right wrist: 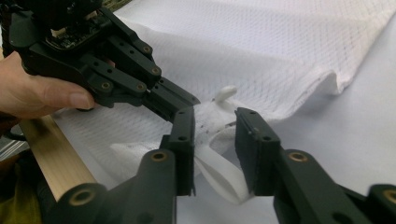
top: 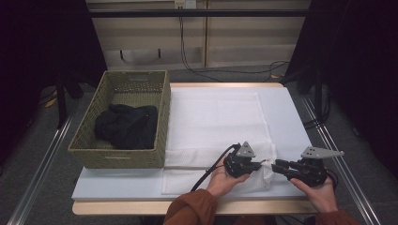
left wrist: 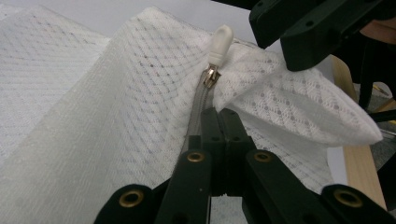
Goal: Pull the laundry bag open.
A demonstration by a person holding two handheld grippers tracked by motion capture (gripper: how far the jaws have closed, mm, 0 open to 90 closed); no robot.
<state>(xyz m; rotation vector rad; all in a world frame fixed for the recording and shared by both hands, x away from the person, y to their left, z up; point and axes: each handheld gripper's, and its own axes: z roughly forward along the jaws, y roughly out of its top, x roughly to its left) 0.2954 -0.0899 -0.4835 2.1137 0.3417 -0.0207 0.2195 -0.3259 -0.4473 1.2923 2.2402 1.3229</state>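
Observation:
A white mesh bag (top: 216, 122) lies flat on the white tabletop, its near right corner lifted and bunched. My left gripper (top: 263, 164) is shut on the bag's edge along the zipper, just below the metal slider (left wrist: 211, 77) and the white zipper pull (left wrist: 219, 42). In the left gripper view its jaws (left wrist: 219, 114) meet on the grey zipper tape. My right gripper (top: 275, 165) faces it from the right, tips nearly touching. Its jaws (right wrist: 215, 122) stand apart around a loose fold of the bag (right wrist: 219, 163), and the pads do not press on it. The zipper pull (right wrist: 226, 93) sits just beyond them.
An olive woven basket (top: 159, 117) stands at the table's left and holds a black garment (top: 126, 125). The table's wooden front edge (top: 141, 206) runs just below both hands. Cables hang along the back wall.

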